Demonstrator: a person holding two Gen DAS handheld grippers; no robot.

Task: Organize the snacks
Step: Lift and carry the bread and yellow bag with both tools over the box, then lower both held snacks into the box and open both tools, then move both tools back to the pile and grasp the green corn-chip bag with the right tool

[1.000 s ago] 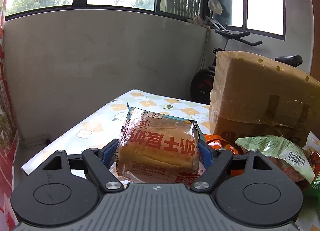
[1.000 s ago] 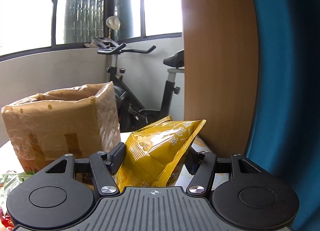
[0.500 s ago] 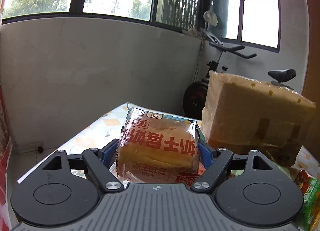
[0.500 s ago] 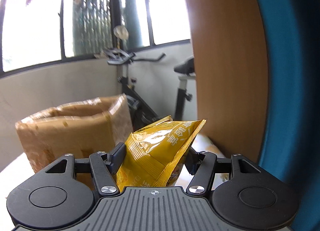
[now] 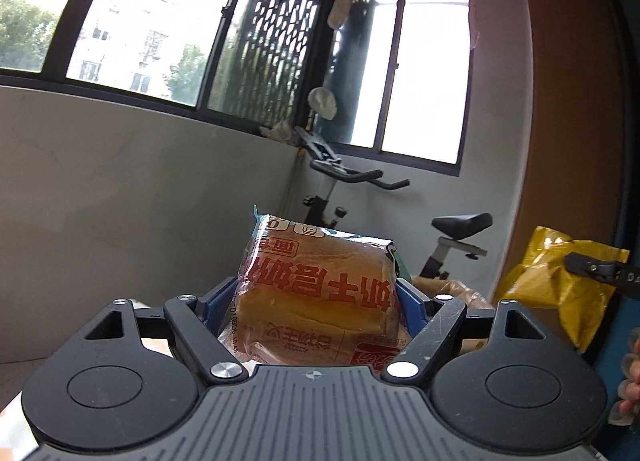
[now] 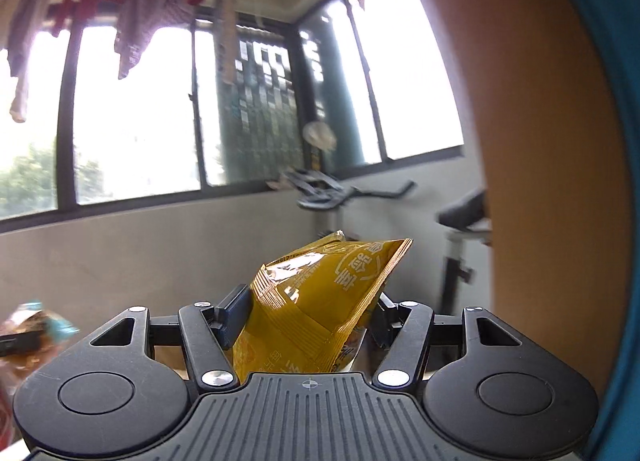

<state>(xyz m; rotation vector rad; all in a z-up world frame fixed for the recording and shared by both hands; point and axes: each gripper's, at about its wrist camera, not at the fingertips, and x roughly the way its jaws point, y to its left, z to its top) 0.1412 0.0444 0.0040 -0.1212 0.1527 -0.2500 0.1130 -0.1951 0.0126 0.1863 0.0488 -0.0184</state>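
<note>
Gripping a wrapped bread loaf [image 5: 316, 297] between its blue pads, the left tool [image 5: 316, 301] holds the packet up in the air, its red printed characters facing the camera upside down. The right tool [image 6: 304, 313] is clamped on a yellow snack bag [image 6: 320, 301], which juts up and to the right between the black fingers [image 6: 234, 311]. In the left wrist view that yellow bag shows at the right edge, beside the top of a brown cardboard box [image 5: 460, 289]. An exercise bike [image 5: 448, 237] stands behind, under the windows [image 5: 424, 73].
</note>
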